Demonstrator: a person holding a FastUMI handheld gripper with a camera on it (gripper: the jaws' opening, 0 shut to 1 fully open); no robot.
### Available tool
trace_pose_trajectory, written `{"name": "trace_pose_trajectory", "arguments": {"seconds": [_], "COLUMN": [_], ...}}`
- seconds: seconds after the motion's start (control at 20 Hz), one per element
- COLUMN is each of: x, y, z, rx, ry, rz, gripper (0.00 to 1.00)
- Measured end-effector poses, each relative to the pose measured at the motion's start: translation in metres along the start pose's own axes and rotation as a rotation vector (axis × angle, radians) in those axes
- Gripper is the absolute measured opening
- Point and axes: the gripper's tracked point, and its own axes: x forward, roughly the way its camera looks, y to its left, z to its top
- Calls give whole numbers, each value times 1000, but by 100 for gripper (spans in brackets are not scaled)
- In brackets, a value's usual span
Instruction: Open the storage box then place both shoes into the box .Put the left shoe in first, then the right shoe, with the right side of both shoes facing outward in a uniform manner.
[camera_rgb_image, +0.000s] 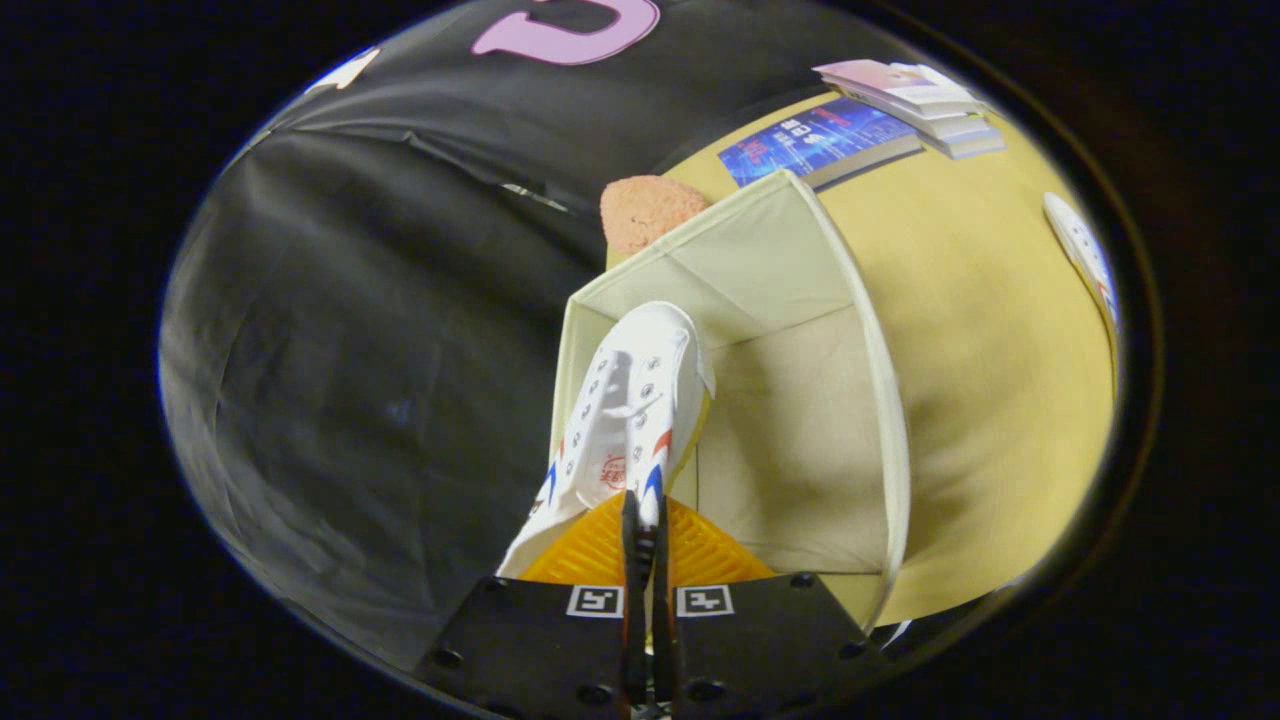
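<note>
**Shoe gripped at the box's near-left corner**

Pinched tight between the two fingers of the gripper (640, 520): a thin edge at the rear of a white canvas shoe (630, 420), with barely a slit of gap left between the fingers. Pointing away from the gripper, toe furthest off, lace eyelets and red-and-blue side stripes turned up toward the camera. Hanging or resting inside the open storage box (800, 400), hard against its left wall; whether sole or side touches the box floor cannot be told. Tilted steeply downward, the gripper itself, looking along the shoe into the box from above its near edge.

Cream fabric box, lid off or folded away, inner walls and floor bare to the right of the shoe. Standing on a yellow table (980, 380), close to the table's left edge, with the black booth cloth dropping away beyond that edge.

Just behind the far corner of the box, a fuzzy orange-pink object (645, 210), partly hidden by the box rim. Further back on the table, a blue book (815, 140) lying flat and a small stack of books (920, 105) beside it. Well off to the right, near the table's far side, a second white shoe (1085, 250), seen only as a sliver
</note>
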Motion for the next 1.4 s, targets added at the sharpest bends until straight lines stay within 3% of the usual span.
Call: {"name": "trace_pose_trajectory", "arguments": {"seconds": [0.15, 0.55, 0.6, 0.85, 1.1, 1.25, 1.4], "x": [5, 28, 26, 19, -7, -38, -79], "y": [-1, -18, -19, -6, 9, 11, -7], "z": [-7, -37, -39, -30, 3, 51, 106], "rx": [41, -24, -44, -48, -17, 28, 55], "ry": [25, 70, 72, 67, 18, -65, -170], "rz": [-50, -224, -244, -162, -48, 29, 51], "gripper": [5, 5, 13, 52, 50, 49, 48]}}
